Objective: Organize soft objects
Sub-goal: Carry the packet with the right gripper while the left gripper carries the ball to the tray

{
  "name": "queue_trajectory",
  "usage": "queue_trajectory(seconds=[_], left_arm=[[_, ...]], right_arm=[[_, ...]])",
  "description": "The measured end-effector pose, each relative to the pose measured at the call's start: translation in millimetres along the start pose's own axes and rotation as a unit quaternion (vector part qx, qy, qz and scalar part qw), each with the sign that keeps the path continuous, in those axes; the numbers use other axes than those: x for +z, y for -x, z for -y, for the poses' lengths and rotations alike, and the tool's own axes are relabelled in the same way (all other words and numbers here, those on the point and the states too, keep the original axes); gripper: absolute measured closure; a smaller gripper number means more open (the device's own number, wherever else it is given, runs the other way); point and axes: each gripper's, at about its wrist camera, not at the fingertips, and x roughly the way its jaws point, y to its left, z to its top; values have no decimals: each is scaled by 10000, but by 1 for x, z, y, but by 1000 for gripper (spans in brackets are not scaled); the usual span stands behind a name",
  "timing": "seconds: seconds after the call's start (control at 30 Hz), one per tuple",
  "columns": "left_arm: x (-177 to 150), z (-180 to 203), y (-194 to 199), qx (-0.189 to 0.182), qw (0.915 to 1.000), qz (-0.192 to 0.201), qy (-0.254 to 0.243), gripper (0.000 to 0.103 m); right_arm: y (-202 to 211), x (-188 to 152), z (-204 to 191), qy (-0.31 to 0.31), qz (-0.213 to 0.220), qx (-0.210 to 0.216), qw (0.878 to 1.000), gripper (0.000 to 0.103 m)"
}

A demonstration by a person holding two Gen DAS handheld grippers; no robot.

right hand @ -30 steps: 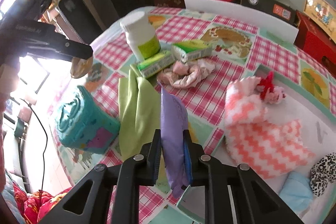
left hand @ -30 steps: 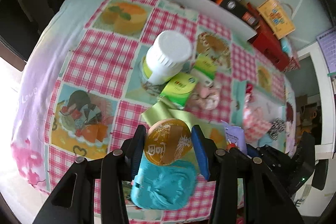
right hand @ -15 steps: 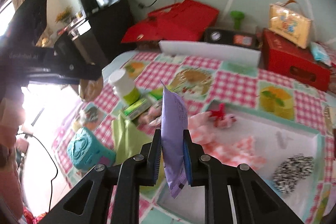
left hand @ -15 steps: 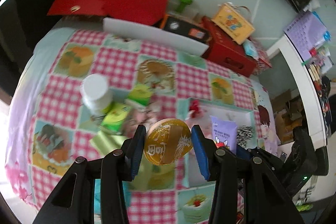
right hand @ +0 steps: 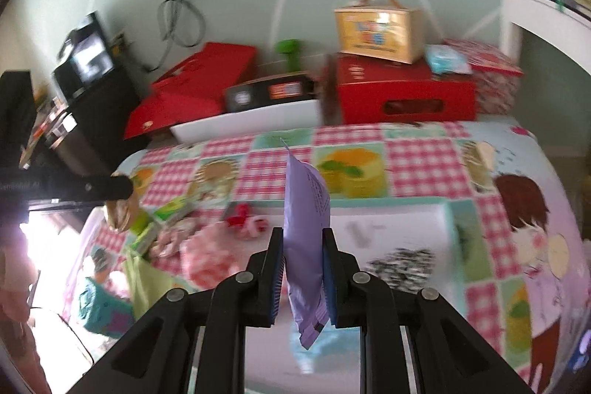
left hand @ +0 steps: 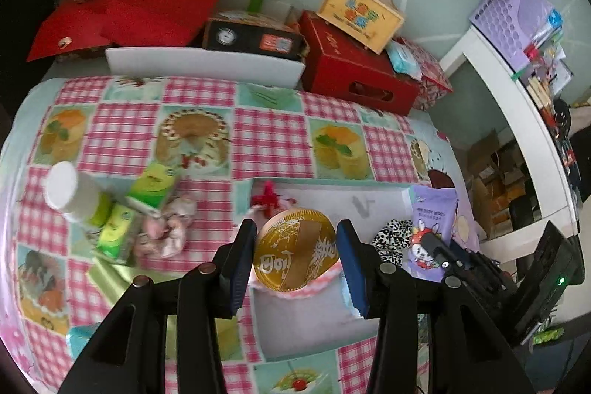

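**Both Hand-Held Grippers Loaded Above the Table**

We see the left hand-held gripper (left hand: 296, 255) clamped on a gold disc (left hand: 295, 250), with one blue pad (left hand: 240, 263) against each side of its rim. The disc stands on edge between the pads, its embossed face toward the left wrist camera. It hangs above the near edge of a white tray (left hand: 325, 189) that rests on the table (left hand: 269, 135).

We see the right hand-held gripper (right hand: 303, 277) clamped on a purple pouch (right hand: 306, 235). The pouch is held upright and edge-on, its top corner rising above the fingers and its bottom corner hanging below them. In the left wrist view the same pouch (left hand: 432, 228) appears at the right end of the tray, printed face showing, with the right unit's black body just beside it.

Soft items in the tray:
- a black-and-white spotted piece (left hand: 389, 240), near the pouch;
- a pink-and-white cloth (right hand: 208, 255), toward the left end;
- a small red-and-pink item (left hand: 267, 198), at the far left corner.

Items on the table left of the tray:
- a white-capped bottle (left hand: 74, 194);
- two green boxes (left hand: 151, 189), one beside the bottle and one just behind it;
- a pink scrunchie (left hand: 166, 231), touching the boxes;
- a green cloth (right hand: 147, 283), near the table edge;
- a teal case (right hand: 101, 311), beside the cloth.

The right wrist view is blurred, so the light blue shape below the pouch is possibly another soft item.
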Motion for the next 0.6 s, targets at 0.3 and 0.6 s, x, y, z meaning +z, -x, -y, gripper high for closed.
queue_trajectory(seconds=[0.3,0.6], left_arm=[[-4,24,-62,46,9994,-316,-139,57],[-5,24,-108,350,9981,-496,-93,57]], right_arm=[[-6,-7,46,-561,-94,-396,9976,83],[-22,-8,37,-561,-209,-133,9981,83]])
